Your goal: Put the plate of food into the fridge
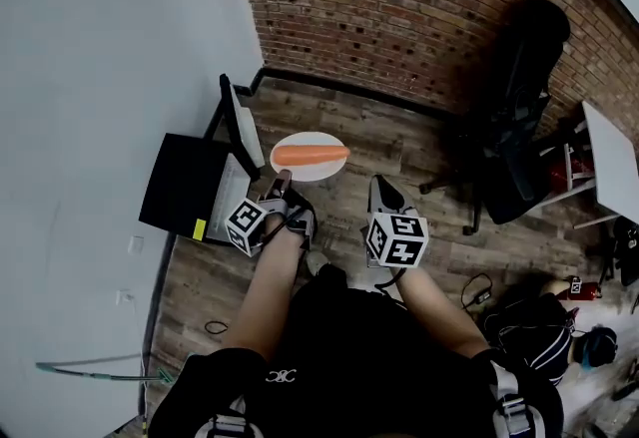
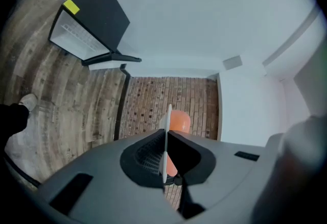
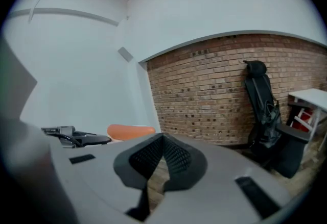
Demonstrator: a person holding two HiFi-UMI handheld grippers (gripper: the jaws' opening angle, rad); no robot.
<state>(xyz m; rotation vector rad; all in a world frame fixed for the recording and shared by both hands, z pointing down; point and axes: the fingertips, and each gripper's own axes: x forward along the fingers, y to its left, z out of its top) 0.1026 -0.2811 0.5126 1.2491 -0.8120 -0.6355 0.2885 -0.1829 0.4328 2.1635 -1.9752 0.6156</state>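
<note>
A white plate (image 1: 296,144) with an orange carrot (image 1: 312,155) on it hangs level above the wooden floor. My left gripper (image 1: 281,183) is shut on the plate's near rim. In the left gripper view the plate (image 2: 165,131) shows edge-on, pinched between the jaws, with the carrot (image 2: 180,120) behind it. The small black fridge (image 1: 183,187) stands on the floor to the left, its door (image 1: 241,125) swung open; its pale inside (image 2: 76,40) shows in the left gripper view. My right gripper (image 1: 382,189) is shut and empty, to the right of the plate.
A brick wall (image 1: 399,7) runs behind the plate and a white wall stands behind the fridge. A black office chair (image 1: 521,112) and a white table (image 1: 611,159) are at the right. Bags (image 1: 534,331) and cables lie on the floor at the lower right.
</note>
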